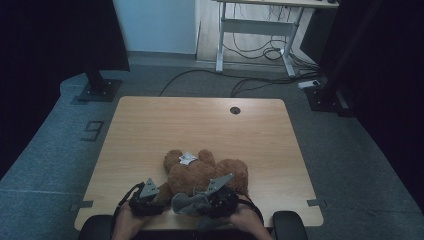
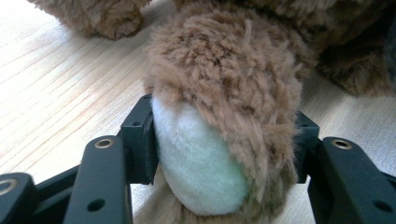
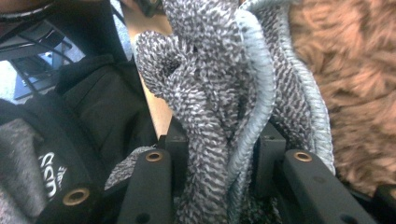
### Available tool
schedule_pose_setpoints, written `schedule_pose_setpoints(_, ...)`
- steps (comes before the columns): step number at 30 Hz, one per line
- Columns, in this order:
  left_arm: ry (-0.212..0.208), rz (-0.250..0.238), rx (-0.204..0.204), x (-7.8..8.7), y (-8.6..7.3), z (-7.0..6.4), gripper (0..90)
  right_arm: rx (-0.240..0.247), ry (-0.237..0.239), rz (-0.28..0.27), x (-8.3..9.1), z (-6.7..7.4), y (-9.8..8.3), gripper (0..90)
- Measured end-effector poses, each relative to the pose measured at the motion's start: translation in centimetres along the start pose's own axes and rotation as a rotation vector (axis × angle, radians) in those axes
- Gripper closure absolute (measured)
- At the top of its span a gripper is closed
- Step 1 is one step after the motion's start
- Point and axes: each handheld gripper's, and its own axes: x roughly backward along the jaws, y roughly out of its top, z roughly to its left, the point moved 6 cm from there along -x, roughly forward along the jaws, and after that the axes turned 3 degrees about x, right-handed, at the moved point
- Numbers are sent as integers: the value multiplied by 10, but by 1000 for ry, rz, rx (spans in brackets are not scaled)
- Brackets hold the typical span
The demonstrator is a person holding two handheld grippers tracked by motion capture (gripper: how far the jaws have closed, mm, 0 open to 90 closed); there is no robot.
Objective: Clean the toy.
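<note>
A brown teddy bear with a white tag lies on the wooden table, near its front edge. My left gripper is at the bear's left side. In the left gripper view its jaws press on a furry paw with a white sole. My right gripper sits at the bear's near side, shut on a bunched grey knitted cloth. In the right gripper view that cloth rises between the jaws of the right gripper, with the bear's fur to its right.
A round cable hole sits near the table's far edge. Behind the table are a white desk frame, floor cables and two black stands. The person's dark clothing is close on the right gripper view's left.
</note>
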Motion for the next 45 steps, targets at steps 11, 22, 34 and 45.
schedule_pose_setpoints(11, -2, -1, 0, 0, 0, 0, 427, -31, 19, 40, 1, 1, -24, 665)
schedule_pose_setpoints(22, -4, -3, -2, 0, 0, 0, 426, -57, -78, 95, 23, -13, -44, 664)
schedule_pose_setpoints(34, -4, 0, -6, 0, 0, 0, 423, 62, -92, -71, 61, -5, 40, 664)
schedule_pose_setpoints(45, -6, -1, -8, 1, 0, 1, 435, 97, -60, -21, -1, -10, 71, 669)
